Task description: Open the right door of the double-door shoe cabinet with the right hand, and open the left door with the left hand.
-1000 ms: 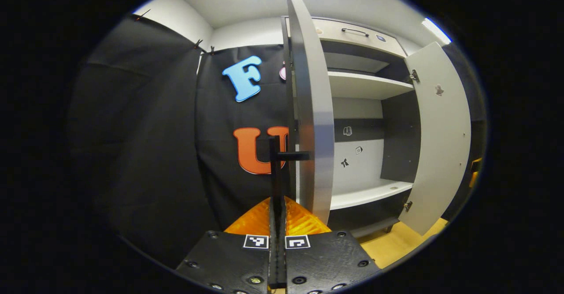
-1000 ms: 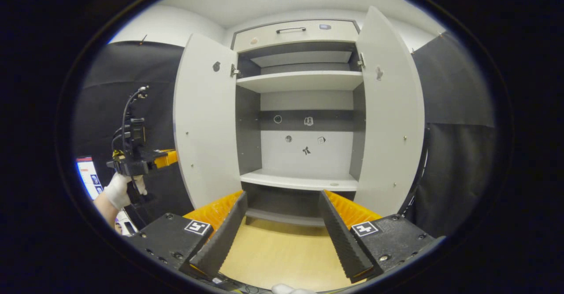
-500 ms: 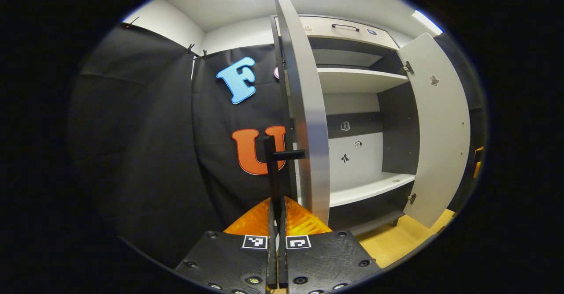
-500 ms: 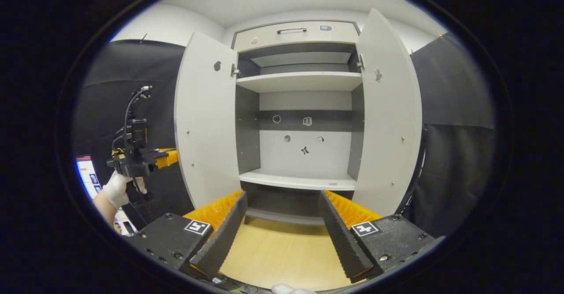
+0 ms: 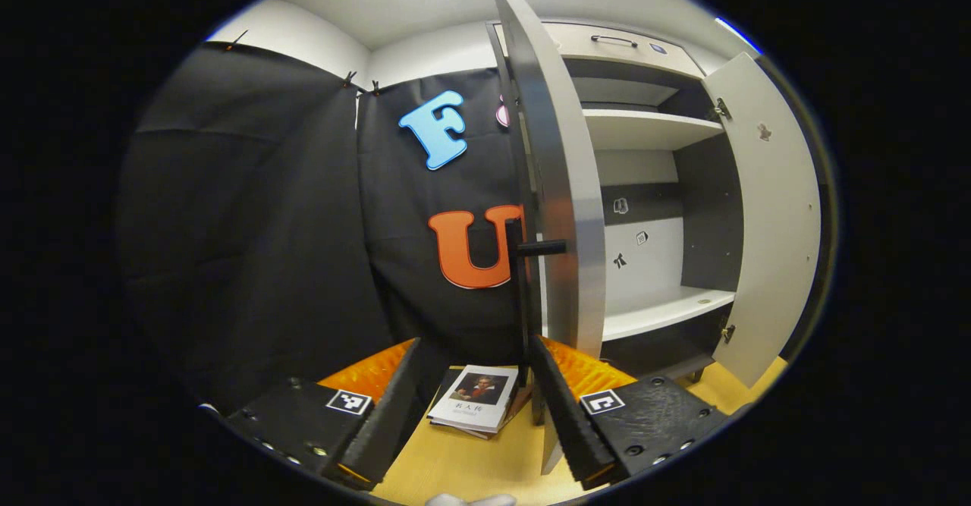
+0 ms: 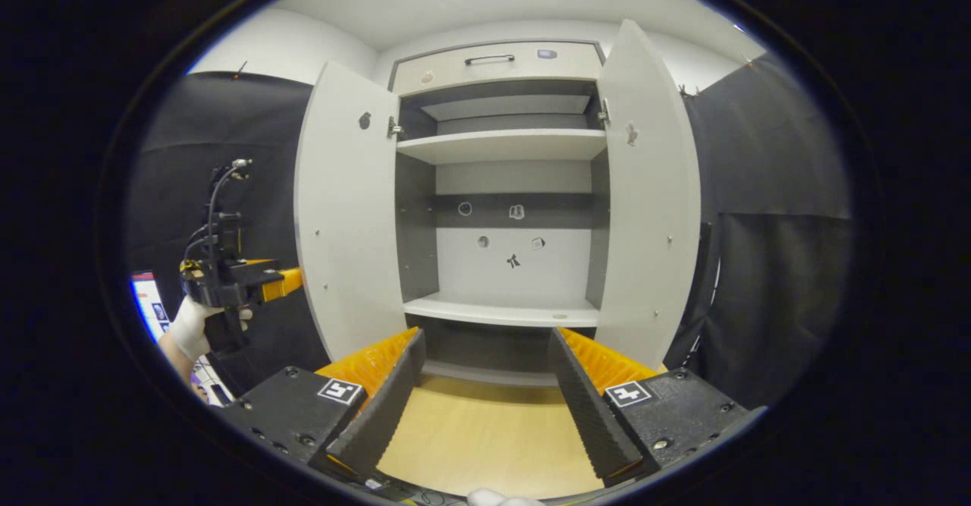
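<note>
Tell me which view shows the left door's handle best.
Left gripper view: the black handle juts from the left door, seen edge-on, right above the open left gripper. Right gripper view shows that door's inner face; handle hidden behind it.

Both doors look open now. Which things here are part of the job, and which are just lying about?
Job: left door, right door, left door's black handle, left gripper, right gripper, both open.
Lying about: book on floor, top drawer, empty shelves.

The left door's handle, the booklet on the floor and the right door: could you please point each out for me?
Left door's handle (image 5: 540, 248), left gripper view: its short black crossbar.
Booklet (image 5: 475, 400), left gripper view: its white cover.
Right door (image 6: 645, 210), right gripper view: its pale inner face.
</note>
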Demonstrator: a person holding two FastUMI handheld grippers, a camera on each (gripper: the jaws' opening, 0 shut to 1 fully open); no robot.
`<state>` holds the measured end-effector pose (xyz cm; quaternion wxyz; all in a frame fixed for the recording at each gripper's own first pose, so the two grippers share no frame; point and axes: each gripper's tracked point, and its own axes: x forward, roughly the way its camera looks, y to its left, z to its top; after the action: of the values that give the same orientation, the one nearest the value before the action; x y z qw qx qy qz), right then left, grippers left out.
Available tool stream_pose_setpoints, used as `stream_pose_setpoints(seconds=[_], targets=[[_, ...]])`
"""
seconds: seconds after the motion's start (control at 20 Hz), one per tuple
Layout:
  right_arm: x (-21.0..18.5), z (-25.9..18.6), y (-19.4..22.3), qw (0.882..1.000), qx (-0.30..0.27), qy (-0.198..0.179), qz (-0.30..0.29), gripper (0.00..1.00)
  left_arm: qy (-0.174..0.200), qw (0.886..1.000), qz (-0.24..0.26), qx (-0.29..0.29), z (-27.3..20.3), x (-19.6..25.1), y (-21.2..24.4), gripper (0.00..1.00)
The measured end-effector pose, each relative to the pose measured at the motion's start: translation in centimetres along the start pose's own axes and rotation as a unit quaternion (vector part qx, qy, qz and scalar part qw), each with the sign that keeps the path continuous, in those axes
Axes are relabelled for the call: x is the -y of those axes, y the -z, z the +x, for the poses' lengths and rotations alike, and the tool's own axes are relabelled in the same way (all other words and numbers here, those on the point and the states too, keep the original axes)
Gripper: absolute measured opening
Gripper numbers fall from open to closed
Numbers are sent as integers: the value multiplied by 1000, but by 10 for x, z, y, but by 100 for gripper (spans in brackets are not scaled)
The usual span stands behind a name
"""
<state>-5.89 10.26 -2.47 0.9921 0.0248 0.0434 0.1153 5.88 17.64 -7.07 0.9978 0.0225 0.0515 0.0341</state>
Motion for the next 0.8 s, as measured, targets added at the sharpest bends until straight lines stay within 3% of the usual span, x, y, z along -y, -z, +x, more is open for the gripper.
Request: stream_pose_setpoints(seconds=[0.15,0.2,0.25,0.3,0.5,0.8], targets=[[19,-3,2,1000,-2,17,5,100,-17,1000,-2,-6,-22,-3,12,100],[24,-3,2,1000,-2,21,5,100,-18,1000,-9,-11,-29,0,17,96],[29,-4,3,1000,-3,24,4,100,-18,1000,-17,-16,-36,5,23,100],[34,-4,3,1000,-2,24,4,100,-19,999,-26,-21,-43,10,30,96],[51,-10,0,1000,-1,19,-2,100,-26,998,-41,-30,-65,36,35,96],[90,-29,-24,999,18,32,2,100,-3,999,-50,-12,-105,102,-8,96]])
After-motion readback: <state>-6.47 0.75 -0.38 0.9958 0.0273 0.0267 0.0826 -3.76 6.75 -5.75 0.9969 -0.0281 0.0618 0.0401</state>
